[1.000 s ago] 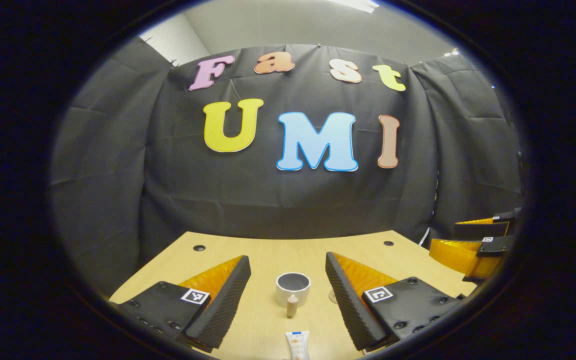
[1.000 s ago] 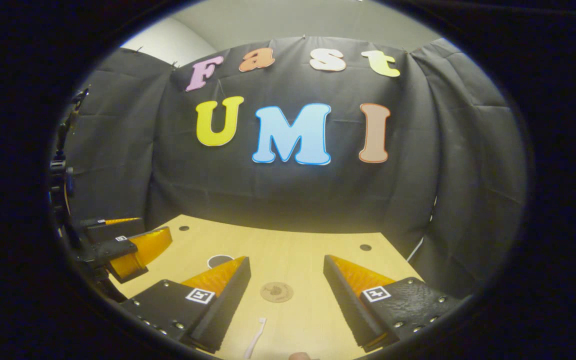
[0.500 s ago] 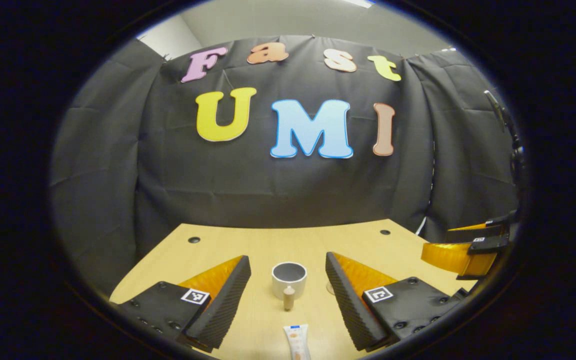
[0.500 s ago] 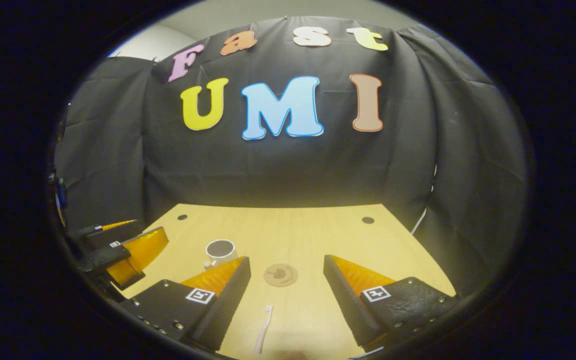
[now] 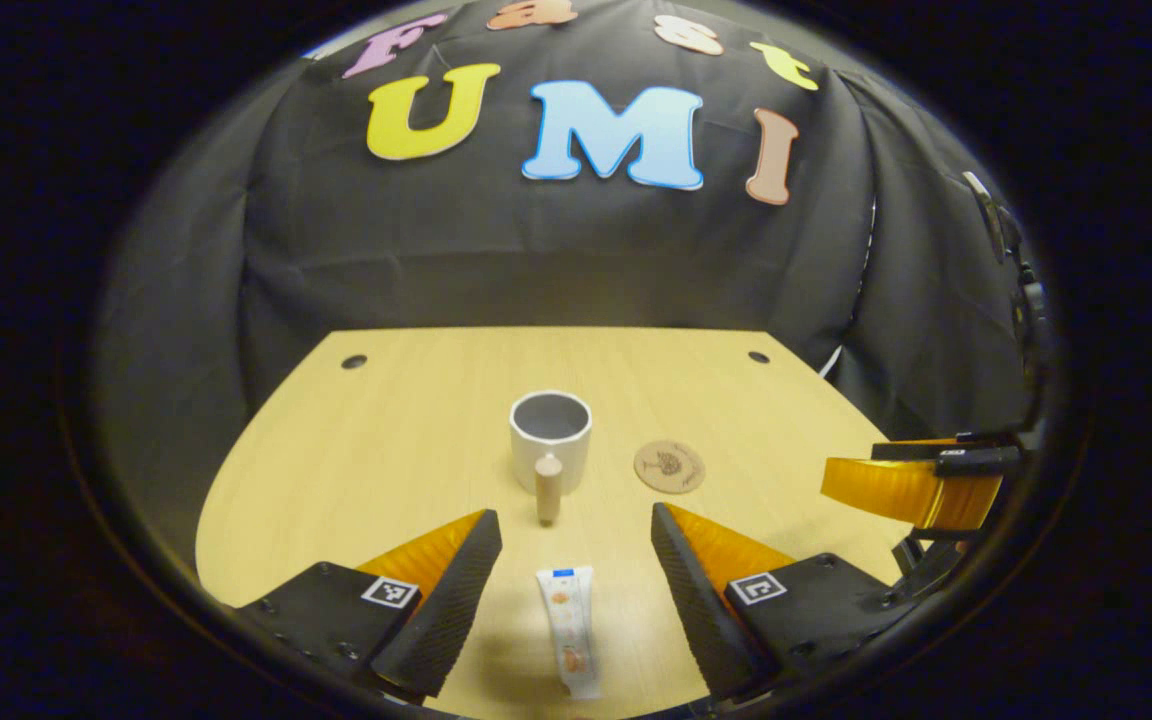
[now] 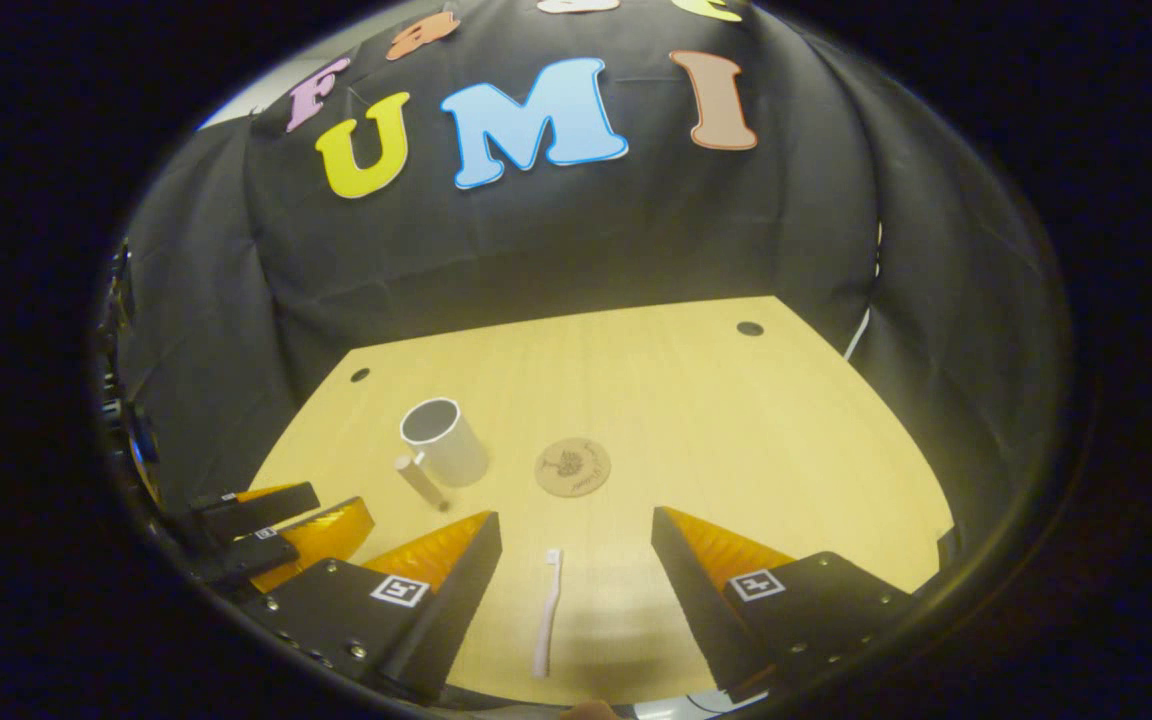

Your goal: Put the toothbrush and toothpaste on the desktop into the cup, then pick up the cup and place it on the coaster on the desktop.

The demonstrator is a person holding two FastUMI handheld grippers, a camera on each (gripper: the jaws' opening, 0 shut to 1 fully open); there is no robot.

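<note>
The print on the coaster (image 5: 669,466) is too small to make out, the toothpaste (image 5: 568,630) label too, and the toothbrush (image 6: 546,612) bristles blur, while the table (image 6: 736,420) runs off the bottom edge.

A pale wooden surface (image 5: 386,440) with a curved near edge has two small dark round holes, one near its far left corner (image 5: 354,361), one near its far right corner (image 5: 758,357). A small upright wooden peg (image 5: 548,487) stands mid-surface.
</note>
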